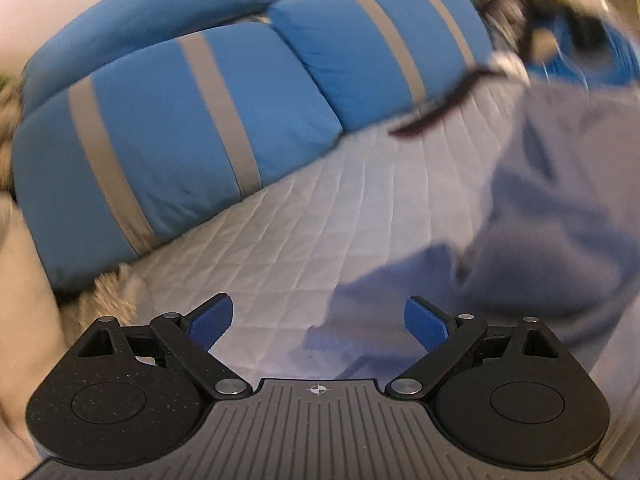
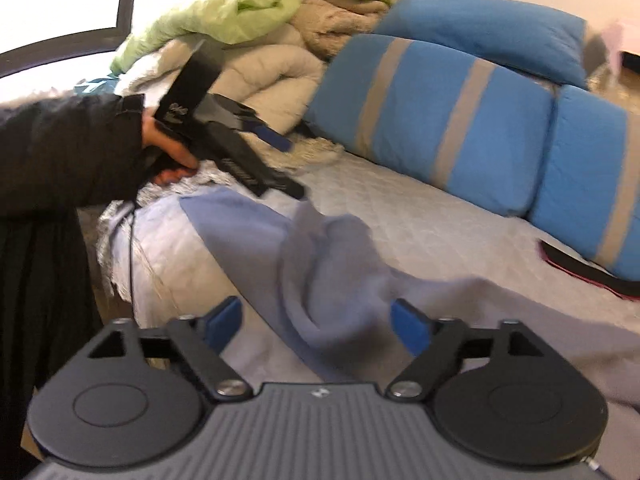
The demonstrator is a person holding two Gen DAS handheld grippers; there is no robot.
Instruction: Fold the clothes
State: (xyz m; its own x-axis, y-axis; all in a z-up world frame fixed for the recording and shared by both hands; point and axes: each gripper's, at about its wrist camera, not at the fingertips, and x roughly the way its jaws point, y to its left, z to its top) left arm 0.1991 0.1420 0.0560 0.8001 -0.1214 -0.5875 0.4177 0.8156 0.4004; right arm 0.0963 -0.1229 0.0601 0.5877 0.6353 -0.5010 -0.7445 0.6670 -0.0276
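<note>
Both claws spread wide and empty, right claw above lavender garment

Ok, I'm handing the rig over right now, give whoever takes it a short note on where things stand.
Left gripper: open, nothing between its pads, above the quilted bed cover.
Right gripper: open, holding nothing, above the garment.
The grey-blue garment lies rumpled and bunched on the bed, beside the striped blue pillows.
Done: no neat fold visible.
Left: grip its edges, spread it flat, then fold.
</note>
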